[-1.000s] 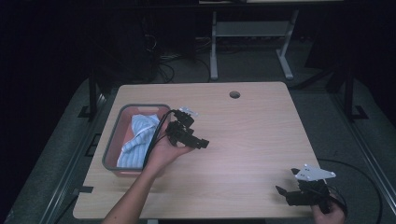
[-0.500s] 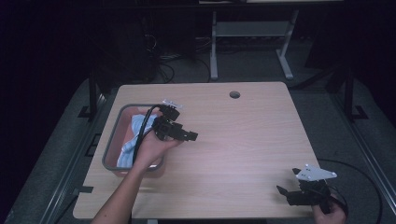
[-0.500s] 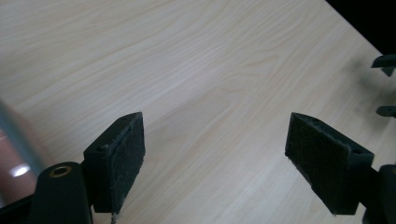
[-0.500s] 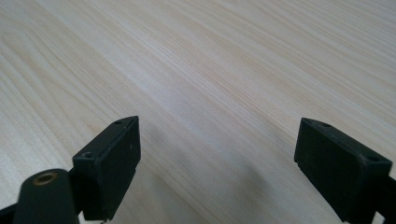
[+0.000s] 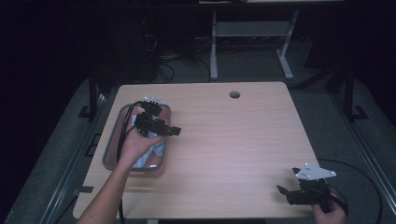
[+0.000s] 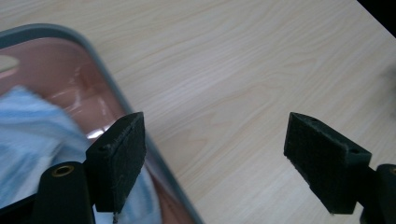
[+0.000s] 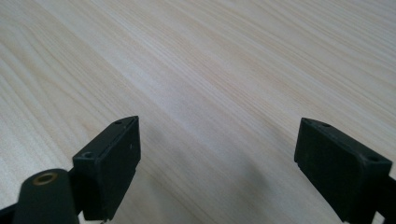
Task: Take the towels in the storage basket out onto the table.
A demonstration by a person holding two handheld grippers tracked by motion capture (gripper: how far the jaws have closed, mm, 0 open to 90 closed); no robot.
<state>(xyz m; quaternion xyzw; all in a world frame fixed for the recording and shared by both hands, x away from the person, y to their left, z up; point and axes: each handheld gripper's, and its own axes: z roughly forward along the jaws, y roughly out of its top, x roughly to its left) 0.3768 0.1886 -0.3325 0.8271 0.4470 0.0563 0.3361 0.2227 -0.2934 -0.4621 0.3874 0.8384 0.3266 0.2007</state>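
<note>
1. Nearest the person, the right gripper [image 5: 299, 191] sits at the near right corner of the wooden table [image 5: 233, 140], held by the right hand [image 5: 329, 212] at the bottom edge of the high view. A grey three-cornered plate [image 5: 315, 172] tops it, and its cable [image 5: 369, 186] loops off past the table's right side.
2. The right gripper view adds what the high view is too small to settle: the two black jaws stand wide apart, released, with bare pale wood grain between them and nothing held.
3. Farther in on the left, the left hand [image 5: 135, 142] holds the left gripper [image 5: 170, 130] over the right side of a tray [image 5: 109, 151] with a grey rim and a reddish floor. From above, its jaws point right, toward the middle of the table.
4. The left gripper view [image 6: 215, 158] shows its jaws also spread wide and empty. One jaw hangs over the tray's rim [image 6: 107, 74], the other over bare wood.
5. A light blue and white cloth [image 6: 32, 140] lies in the tray. Up close it is blurred, under and beside the left-hand jaw; from above most of it is hidden by the hand.
6. Toward the far edge, a round hole [image 5: 234, 94] is cut in the tabletop.
7. Beyond the table, a dim floor carries a pale metal stand [image 5: 247, 32] and some cables [image 5: 163, 56].
</note>
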